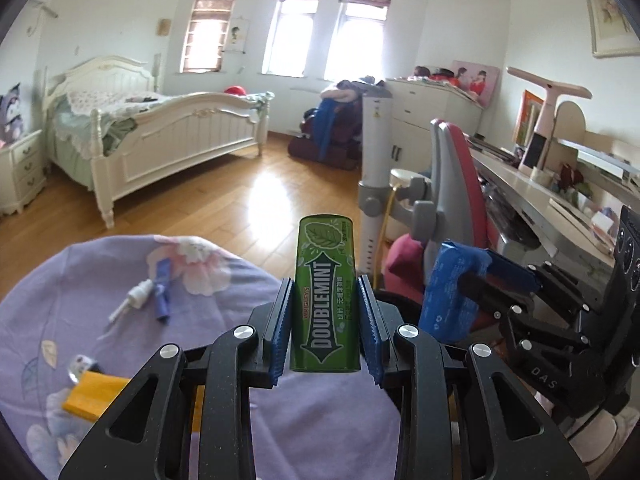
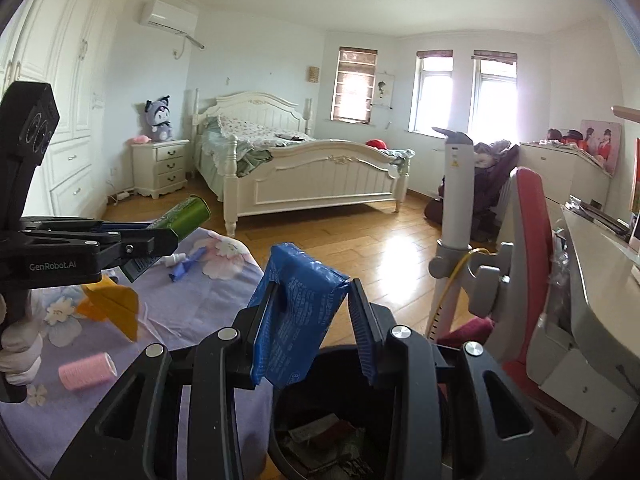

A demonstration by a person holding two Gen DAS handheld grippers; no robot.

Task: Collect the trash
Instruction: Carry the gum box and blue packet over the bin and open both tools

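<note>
Clamping the green Doublemint gum can (image 1: 325, 296) upright between its blue pads, your left gripper (image 1: 325, 332) holds it above the purple flowered cloth (image 1: 224, 280) that covers the bench; the can's base is cut off behind the gripper body. Your right gripper (image 2: 310, 320) is closed on a crumpled blue wrapper (image 2: 298, 312), held over the black trash bin (image 2: 320, 432), whose rim is mostly hidden by the gripper and whose contents are too dark to name. On the cloth lie a white spray nozzle (image 1: 134, 298) touching a blue-purple tube (image 1: 162, 290), a yellow paper (image 2: 116, 306) partly hidden by the left gripper, a pink hair roller (image 2: 88, 370), and a small shiny item (image 1: 78, 366) too blurred to identify. A gloved hand (image 2: 18, 350) at the frame edge grips the left handle
</note>
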